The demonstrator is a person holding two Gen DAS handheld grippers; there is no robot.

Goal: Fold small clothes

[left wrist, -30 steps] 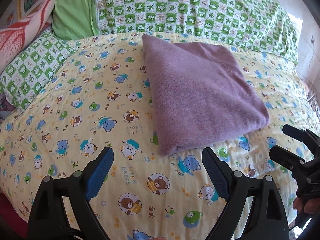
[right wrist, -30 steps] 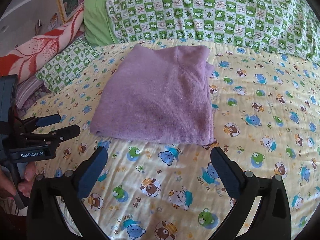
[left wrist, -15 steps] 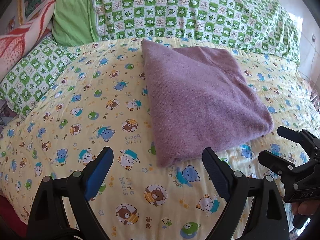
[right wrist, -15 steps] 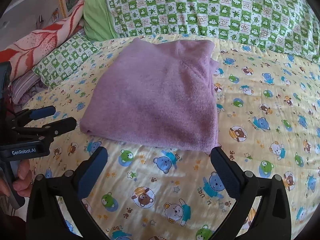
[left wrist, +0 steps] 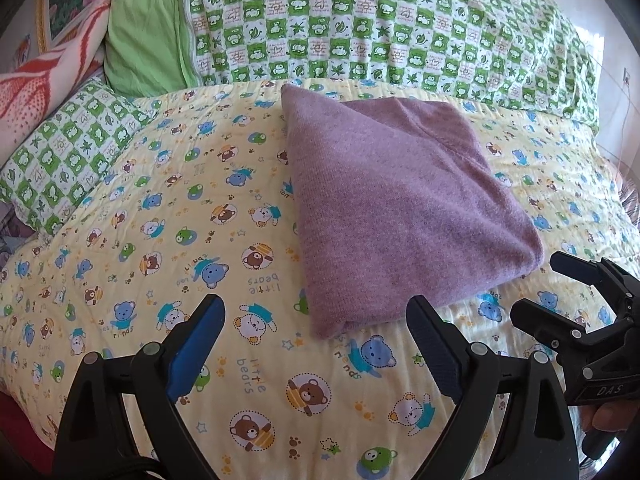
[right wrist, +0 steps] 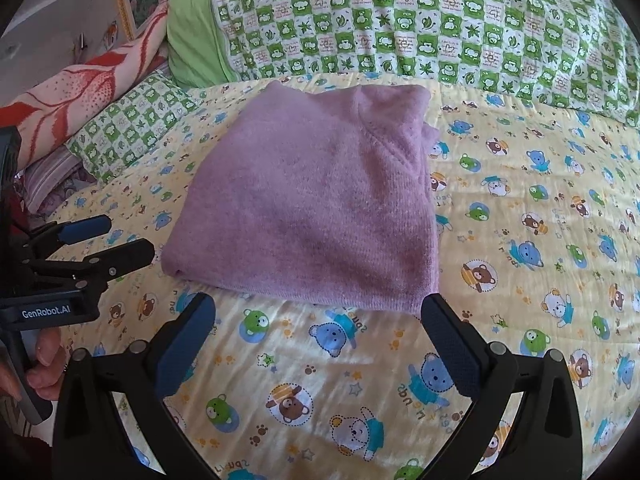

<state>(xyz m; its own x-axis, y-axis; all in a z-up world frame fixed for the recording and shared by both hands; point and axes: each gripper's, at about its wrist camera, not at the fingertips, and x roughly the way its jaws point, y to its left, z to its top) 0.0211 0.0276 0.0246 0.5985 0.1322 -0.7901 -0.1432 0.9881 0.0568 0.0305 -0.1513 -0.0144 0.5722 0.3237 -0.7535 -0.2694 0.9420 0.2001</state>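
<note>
A purple knitted garment [left wrist: 392, 208] lies folded flat on the yellow bear-print bedspread [left wrist: 160, 220]; it also shows in the right wrist view [right wrist: 316, 200]. My left gripper [left wrist: 316, 324] is open and empty, hovering just in front of the garment's near left corner. My right gripper [right wrist: 320, 320] is open and empty, just in front of the garment's near edge. Each gripper shows in the other's view: the right one [left wrist: 536, 292] at the garment's right corner, the left one [right wrist: 124, 236] at its left corner.
A green checked pillow [left wrist: 380, 28] runs along the back of the bed. A smaller checked pillow [left wrist: 72, 148] and a red-and-cream blanket [left wrist: 44, 84] lie at the left. The bed's edge falls away at the right [left wrist: 628, 200].
Both grippers have moved forward toward the folded garment, which now looks larger and closer. Their jaws stay open. The garment has not moved.
</note>
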